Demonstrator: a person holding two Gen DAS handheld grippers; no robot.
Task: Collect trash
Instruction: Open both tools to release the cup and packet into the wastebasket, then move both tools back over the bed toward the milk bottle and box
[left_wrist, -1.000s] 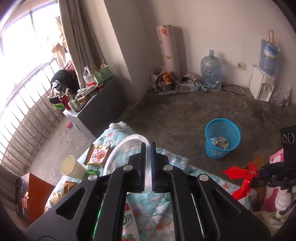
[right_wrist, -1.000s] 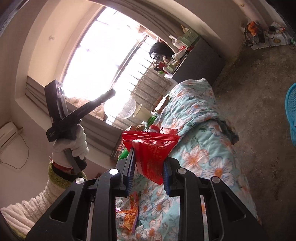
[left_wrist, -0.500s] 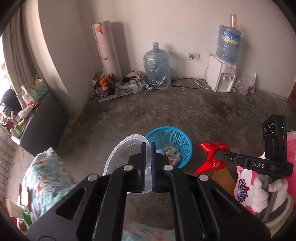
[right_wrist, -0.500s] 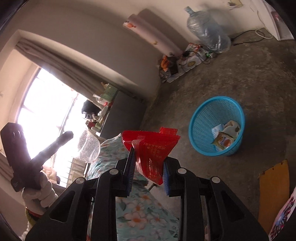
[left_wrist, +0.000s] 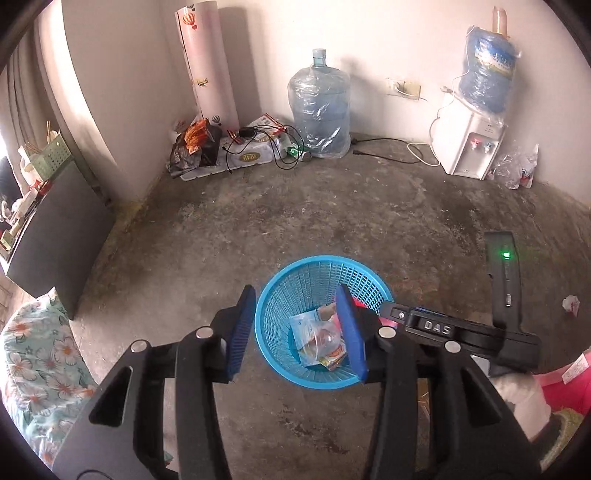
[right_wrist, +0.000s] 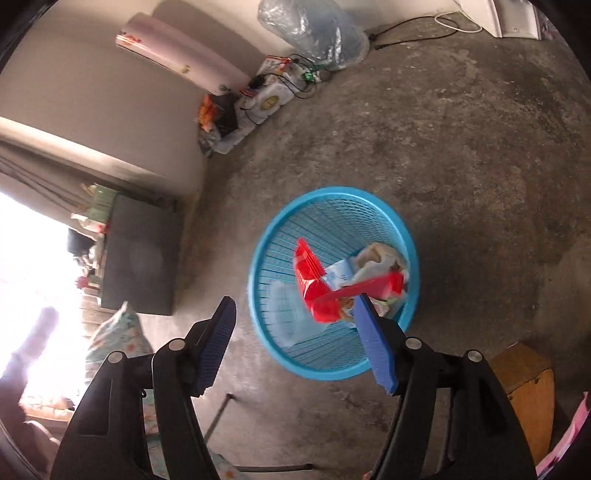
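Both my tongs over the blue basket (left_wrist: 280, 295). Left tongs (left_wrist: 295, 332) just spread, released, nothing between pads. Right tongs (right_wrist: 295, 343) just spread, released; red wrapper (right_wrist: 314, 280) just ahead of them, inside basket on other trash

Both grippers point steeply downward; the left gripper (left_wrist: 297, 332) and right gripper (right_wrist: 295, 343) have just been opening, nothing between their jaws.

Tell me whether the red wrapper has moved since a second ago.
Yes. The red wrapper has left the right gripper, whose jaws have just been opening, and now sits down inside the blue basket.
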